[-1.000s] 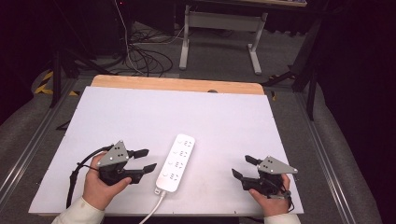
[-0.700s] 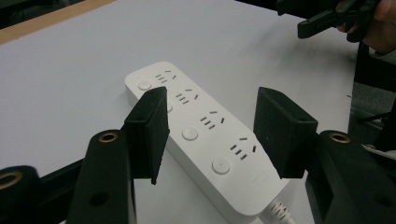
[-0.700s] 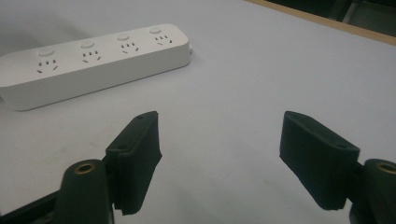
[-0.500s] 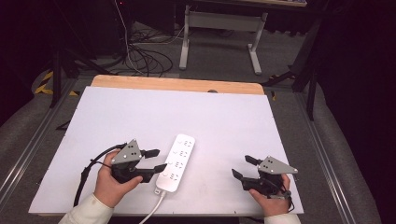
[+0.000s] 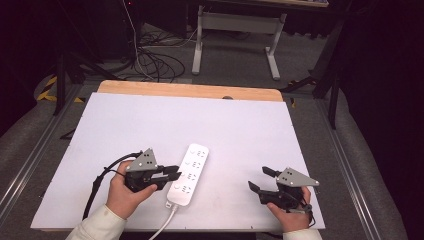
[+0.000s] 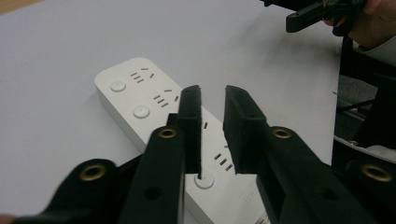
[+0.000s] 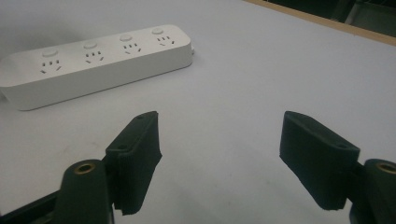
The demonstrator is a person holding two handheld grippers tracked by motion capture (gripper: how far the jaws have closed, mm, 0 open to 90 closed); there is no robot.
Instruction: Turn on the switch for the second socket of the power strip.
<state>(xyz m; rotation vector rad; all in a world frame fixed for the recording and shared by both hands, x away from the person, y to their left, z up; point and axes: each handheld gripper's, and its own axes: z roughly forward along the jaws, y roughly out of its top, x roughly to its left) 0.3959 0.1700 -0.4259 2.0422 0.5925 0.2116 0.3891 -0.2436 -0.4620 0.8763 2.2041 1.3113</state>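
- White power strip (image 5: pixel 189 174) lies flat on the surface (image 5: pixel 250 130), near its front edge and a little left of the middle, with its long side running away from the person.
- It has four round buttons and four groups of sockets along its top; its white cord (image 5: pixel 162 227) leaves the near end and goes over the front edge.
- Left gripper (image 5: pixel 170 175) is just beside the strip's left side, and its fingers (image 6: pixel 190 121) reach over the near half of the strip. There is only a narrow gap between them, so they are almost clenched, with nothing inside. I cannot tell if they touch the strip.
- Right gripper (image 5: pixel 259 179) is held low over the bare surface, well apart from the strip to its right. Its fingers (image 7: pixel 135 154) are released, spread wide and hold nothing.
- A black cable (image 5: pixel 102 175) loops from the left gripper across the surface.
- Behind the white sheet, a strip of wood (image 5: pixel 190 91) shows at the far edge.
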